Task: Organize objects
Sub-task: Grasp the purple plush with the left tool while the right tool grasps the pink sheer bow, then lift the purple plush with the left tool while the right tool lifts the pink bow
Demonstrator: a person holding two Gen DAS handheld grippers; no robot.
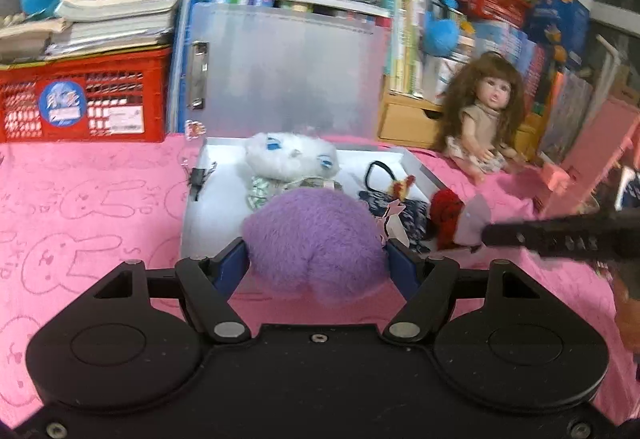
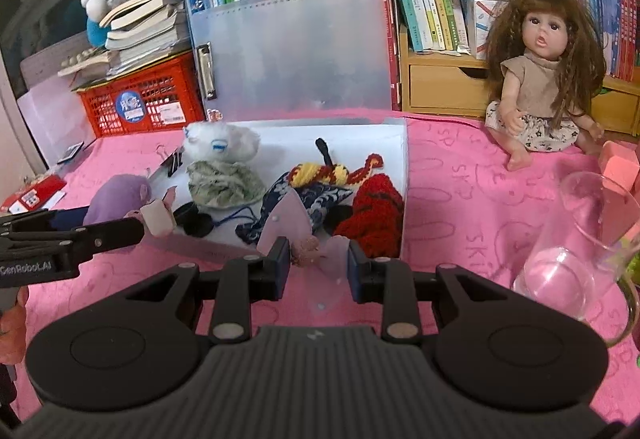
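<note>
pink bunny-print cloth (image 1: 100, 199) covers the table, with stacked books and plush toys behind. at its middle lies an open white box (image 1: 192, 223) of small toys and yarn pieces. left gripper (image 1: 316, 259) clamps a purple plush (image 1: 316, 239), just short of the box's near edge. right gripper (image 2: 316, 259) pinches a translucent pink packet (image 2: 286, 219), also at that near edge.

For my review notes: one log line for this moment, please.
left gripper: shut on purple plush toy | right gripper: shut on translucent packet | white box: open, holds toys | doll: seated beside box
</note>
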